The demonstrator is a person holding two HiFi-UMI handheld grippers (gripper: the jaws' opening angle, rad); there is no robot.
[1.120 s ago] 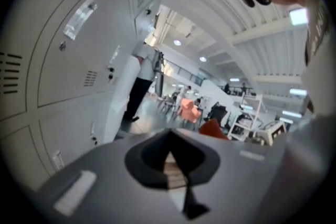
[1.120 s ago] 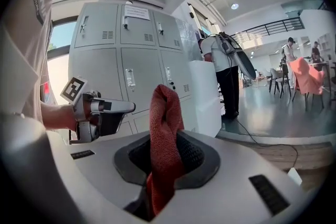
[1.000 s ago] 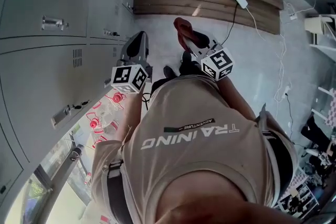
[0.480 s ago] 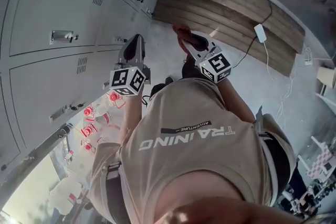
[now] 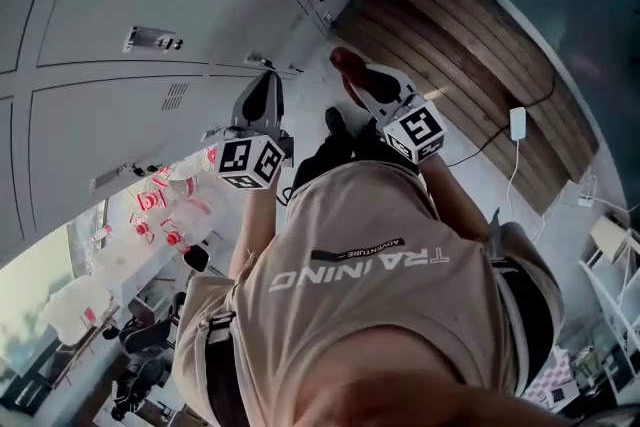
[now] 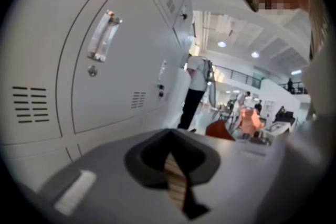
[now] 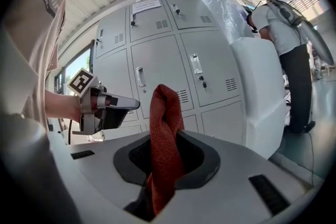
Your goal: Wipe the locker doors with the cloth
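Grey locker doors (image 5: 120, 105) with metal handles fill the upper left of the head view, and they fill the background of the right gripper view as a bank of locker doors (image 7: 157, 71). My right gripper (image 5: 356, 81) is shut on a red cloth (image 5: 343, 62), which stands up folded between its jaws as the cloth (image 7: 164, 134) in the right gripper view. My left gripper (image 5: 263, 81) is shut with nothing in it and points along the lockers, close to a door (image 6: 100, 76) without touching it. The left gripper (image 7: 113, 107) sits left of the cloth, both short of the doors.
A wooden platform (image 5: 460, 45) lies ahead on the floor, with a white power adapter and cable (image 5: 518, 123) beyond it. A person (image 7: 286, 34) stands at the far end of the lockers beside a white block (image 7: 257, 97). A window ledge with red-marked items (image 5: 160, 205) is at the lower left.
The head view has swung, so the lockers take up more of the frame and the platform has shifted right. Both grippers keep their pose, the right still holding the cloth.
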